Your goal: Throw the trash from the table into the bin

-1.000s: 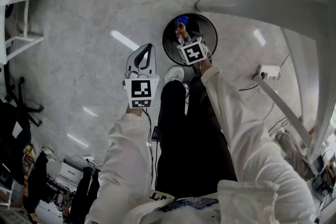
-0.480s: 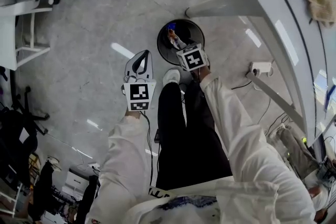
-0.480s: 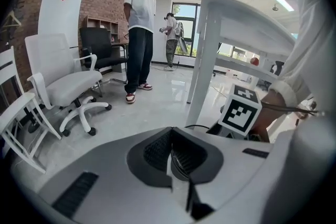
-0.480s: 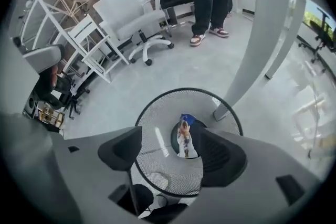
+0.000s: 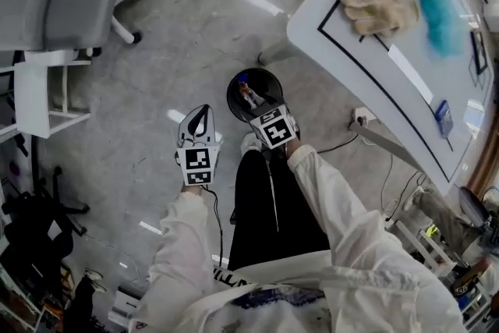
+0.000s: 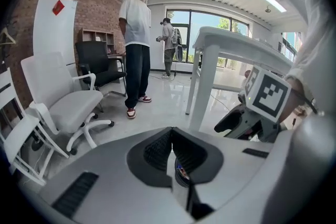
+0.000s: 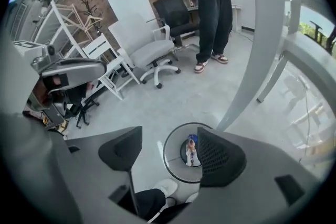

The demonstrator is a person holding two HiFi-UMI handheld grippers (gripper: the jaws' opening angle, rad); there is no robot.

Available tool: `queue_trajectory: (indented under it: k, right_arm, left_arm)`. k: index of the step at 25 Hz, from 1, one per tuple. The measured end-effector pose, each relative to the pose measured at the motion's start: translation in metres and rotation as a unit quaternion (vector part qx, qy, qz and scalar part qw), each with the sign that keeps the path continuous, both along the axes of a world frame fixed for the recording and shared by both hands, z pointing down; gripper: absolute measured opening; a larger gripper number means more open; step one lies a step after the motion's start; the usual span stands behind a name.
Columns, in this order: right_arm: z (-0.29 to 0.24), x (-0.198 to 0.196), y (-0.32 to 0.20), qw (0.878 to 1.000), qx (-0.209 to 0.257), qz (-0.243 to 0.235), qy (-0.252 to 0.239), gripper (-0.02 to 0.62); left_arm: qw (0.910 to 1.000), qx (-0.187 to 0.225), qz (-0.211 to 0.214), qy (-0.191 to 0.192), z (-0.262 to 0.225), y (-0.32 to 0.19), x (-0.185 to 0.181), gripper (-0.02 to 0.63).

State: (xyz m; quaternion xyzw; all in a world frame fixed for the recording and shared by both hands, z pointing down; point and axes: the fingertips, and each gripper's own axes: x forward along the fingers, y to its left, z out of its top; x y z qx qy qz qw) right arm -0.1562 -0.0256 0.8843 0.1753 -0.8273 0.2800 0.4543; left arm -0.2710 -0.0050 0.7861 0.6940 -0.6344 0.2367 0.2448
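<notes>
The trash [image 5: 248, 95] is already lying at the bottom of the bin [image 5: 255, 82] on the floor, right under the right gripper [image 5: 260, 105]. Its jaws are wide apart with nothing between them, so that piece looks done. The left gripper [image 5: 199, 115] has its jaws pressed together and holds nothing. The next job is probably to go back to the desk [image 5: 374, 66], where a tan glove [image 5: 378, 8], a fluffy blue thing [image 5: 440, 12] and a small blue thing [image 5: 442, 117] lie. To do it well, keep the right jaws apart, go up clear of the desk edge, and pick one thing only. I cannot tell which of them is trash.
</notes>
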Motion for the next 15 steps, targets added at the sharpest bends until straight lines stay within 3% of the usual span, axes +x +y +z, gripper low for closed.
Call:
queue_trajectory:
  k: [8, 15]
  right_arm:
    - [-0.104, -0.002, -0.014, 0.997, 0.049, 0.033, -0.043, 0.316]
    - [-0.199, 0.023, -0.031, 0.99, 0.096, 0.082, -0.07, 0.271]
  left_arm:
    - [0.9988, 0.035, 0.028, -0.019, -0.084, -0.031, -0.007, 0.008]
    - [0.9966, 0.062, 0.047, -0.026, -0.159, -0.05, 0.003, 0.008]
